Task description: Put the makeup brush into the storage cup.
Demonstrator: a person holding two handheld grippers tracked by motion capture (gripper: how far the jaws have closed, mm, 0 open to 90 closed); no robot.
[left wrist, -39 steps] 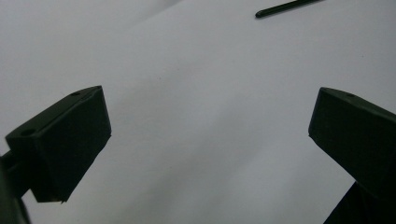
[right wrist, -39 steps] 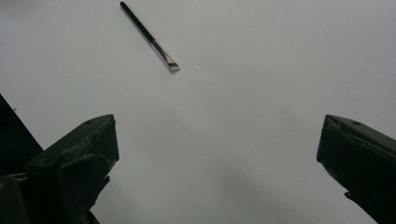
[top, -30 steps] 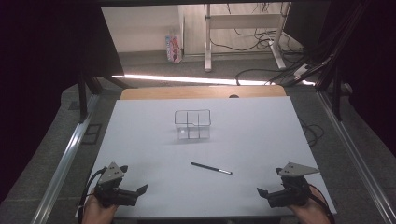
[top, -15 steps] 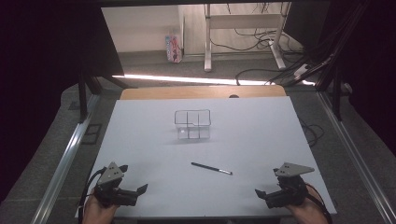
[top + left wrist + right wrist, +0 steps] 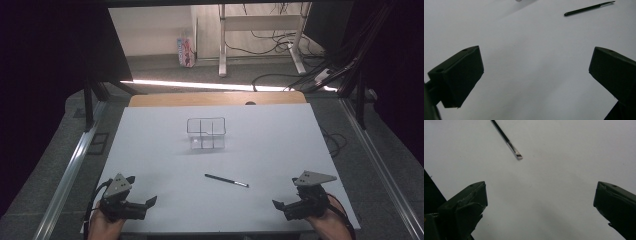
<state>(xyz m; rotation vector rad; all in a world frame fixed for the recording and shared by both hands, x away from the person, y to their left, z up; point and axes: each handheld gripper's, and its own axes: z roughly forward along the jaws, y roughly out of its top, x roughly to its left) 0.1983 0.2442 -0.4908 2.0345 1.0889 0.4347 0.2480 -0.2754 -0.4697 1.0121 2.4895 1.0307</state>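
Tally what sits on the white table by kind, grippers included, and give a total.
Grippers: 2, the left gripper and the right gripper, both open and holding nothing
Thin black brushes: 1, the brush lying flat mid-table
Clear divided containers: 1, the clear organizer beyond the brush
Total: 4

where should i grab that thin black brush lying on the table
Grip the brush mid-handle, on the black shaft, not the pale bristle tip. It lies flat and slim on the white table, so come straight down with fingers straddling its width. The right gripper, open, looks best placed.
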